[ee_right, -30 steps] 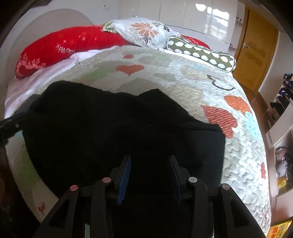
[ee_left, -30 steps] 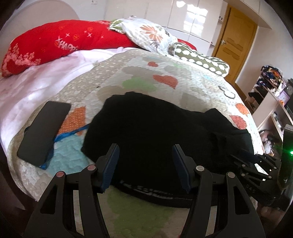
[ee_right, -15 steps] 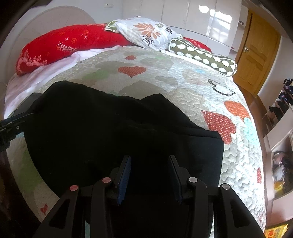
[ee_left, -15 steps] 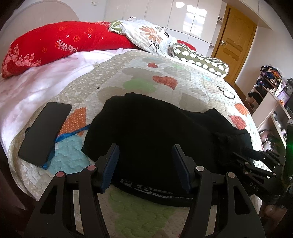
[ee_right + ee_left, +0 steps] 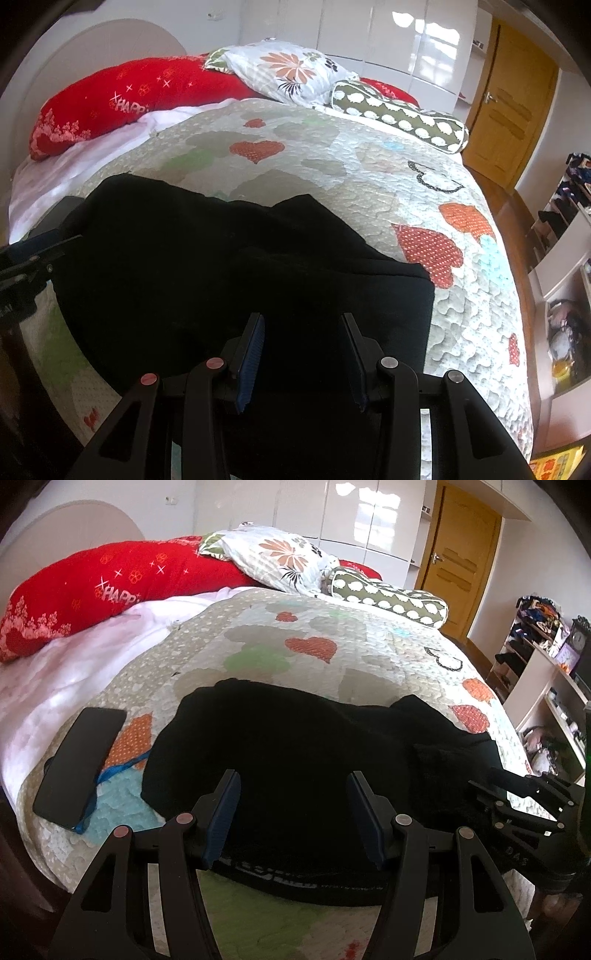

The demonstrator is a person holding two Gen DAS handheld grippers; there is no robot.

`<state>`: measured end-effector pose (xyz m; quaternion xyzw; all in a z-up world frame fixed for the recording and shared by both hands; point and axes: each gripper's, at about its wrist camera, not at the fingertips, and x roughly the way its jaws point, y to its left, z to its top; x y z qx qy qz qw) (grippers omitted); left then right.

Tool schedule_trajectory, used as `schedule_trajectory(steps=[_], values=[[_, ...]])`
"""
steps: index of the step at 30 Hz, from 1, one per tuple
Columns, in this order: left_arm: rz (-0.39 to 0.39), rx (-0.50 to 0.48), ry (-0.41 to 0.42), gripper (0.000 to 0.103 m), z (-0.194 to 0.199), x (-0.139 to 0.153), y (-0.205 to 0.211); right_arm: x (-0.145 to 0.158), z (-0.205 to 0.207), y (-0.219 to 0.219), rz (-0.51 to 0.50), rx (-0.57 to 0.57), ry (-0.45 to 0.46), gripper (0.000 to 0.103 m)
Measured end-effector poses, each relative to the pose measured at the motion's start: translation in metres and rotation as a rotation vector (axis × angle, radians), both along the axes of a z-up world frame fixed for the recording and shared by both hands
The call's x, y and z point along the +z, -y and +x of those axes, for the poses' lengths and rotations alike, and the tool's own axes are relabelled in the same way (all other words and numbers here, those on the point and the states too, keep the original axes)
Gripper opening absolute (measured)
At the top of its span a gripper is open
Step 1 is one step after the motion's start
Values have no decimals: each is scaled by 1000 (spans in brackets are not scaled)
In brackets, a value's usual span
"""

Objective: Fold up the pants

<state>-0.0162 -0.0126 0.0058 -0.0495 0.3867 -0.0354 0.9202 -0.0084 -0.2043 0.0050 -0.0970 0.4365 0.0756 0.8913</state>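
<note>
Black pants (image 5: 295,760) lie folded in a wide bundle on the quilted bed near its front edge; the printed waistband (image 5: 280,878) faces me. They fill the lower middle of the right wrist view (image 5: 229,273). My left gripper (image 5: 293,786) is open and empty, held just above the pants' near side. My right gripper (image 5: 301,325) is open and empty above the pants' right part. The right gripper's body shows at the right edge of the left wrist view (image 5: 524,812); the left gripper's body shows at the left edge of the right wrist view (image 5: 26,266).
A black phone (image 5: 81,764) on a blue lanyard lies left of the pants. Red (image 5: 110,587), floral (image 5: 284,557) and dotted green (image 5: 391,598) pillows line the headboard. Cluttered shelves (image 5: 546,672) and a wooden door (image 5: 461,565) stand to the right.
Both grippers have drawn back and risen a little from the pants, so more of the bed and the waistband show. Both stay open.
</note>
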Motion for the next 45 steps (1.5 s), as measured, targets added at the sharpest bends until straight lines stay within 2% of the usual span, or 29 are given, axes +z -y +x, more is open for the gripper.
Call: schedule_trajectory(steps=[7, 24, 30, 33, 34, 35, 38, 45], values=[[30, -4, 0, 60, 1, -2, 9, 3, -1, 5, 16, -11, 4, 40], [32, 2, 0, 60, 1, -4, 9, 4, -2, 9, 20, -13, 6, 40], [-23, 27, -12, 60, -6, -2, -17, 9, 5, 1, 60, 26, 5, 40], [-63, 55, -18, 60, -14, -2, -37, 12, 15, -10, 96, 72, 6, 44], [-77, 67, -18, 63, -18, -2, -44, 12, 17, -14, 103, 82, 5, 44], [-88, 80, -19, 67, -21, -3, -51, 12, 22, -19, 117, 101, -1, 44], [-112, 120, -26, 67, -29, -8, -70, 11, 38, -37, 165, 162, -22, 45], [-214, 192, -74, 67, -32, -28, -97, 5, 83, -94, 209, 315, -75, 50]])
